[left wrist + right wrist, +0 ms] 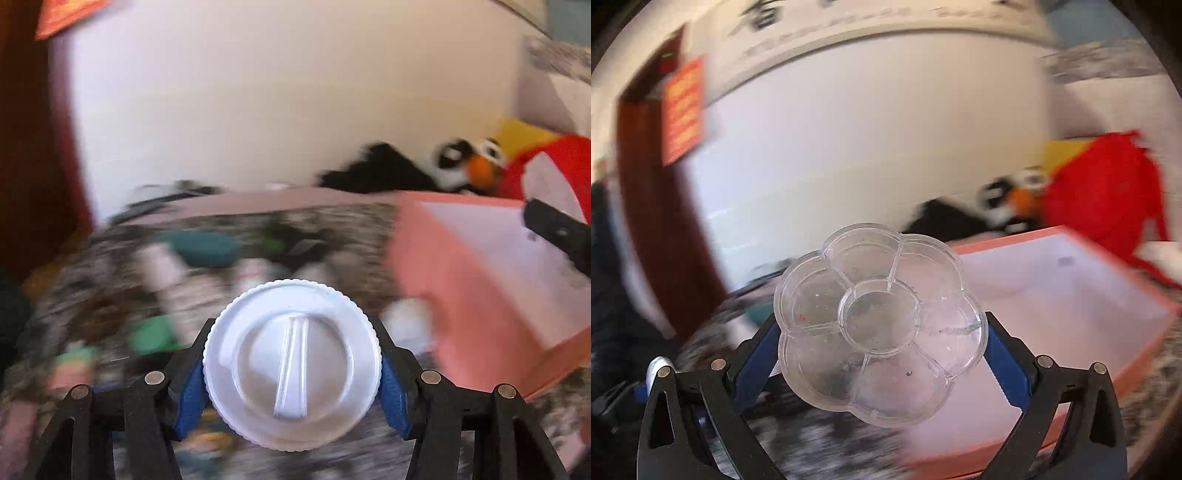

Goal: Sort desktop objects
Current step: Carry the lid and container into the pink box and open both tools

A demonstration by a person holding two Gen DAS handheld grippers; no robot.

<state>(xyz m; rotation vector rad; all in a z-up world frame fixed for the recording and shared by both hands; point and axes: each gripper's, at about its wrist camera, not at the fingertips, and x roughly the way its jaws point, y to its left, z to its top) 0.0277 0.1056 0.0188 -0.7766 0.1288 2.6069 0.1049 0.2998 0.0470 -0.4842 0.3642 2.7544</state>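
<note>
My left gripper (291, 365) is shut on a round white ribbed lid (291, 363) with a raised bar handle, held above a cluttered, blurred patterned tabletop (229, 221). My right gripper (881, 341) is shut on a clear flower-shaped divided tray (881, 325), held up in front of the open pink box (1071, 295). The pink box also shows in the left wrist view (469, 280) to the right, with the tip of the other gripper (557, 230) above it.
A teal object (207, 247), green pieces (151, 334) and other small blurred items lie on the tabletop. A black-and-white plush with an orange beak (469, 162) and a red item (1104, 199) sit behind the box. A white wall and a brown door (657, 221) stand behind.
</note>
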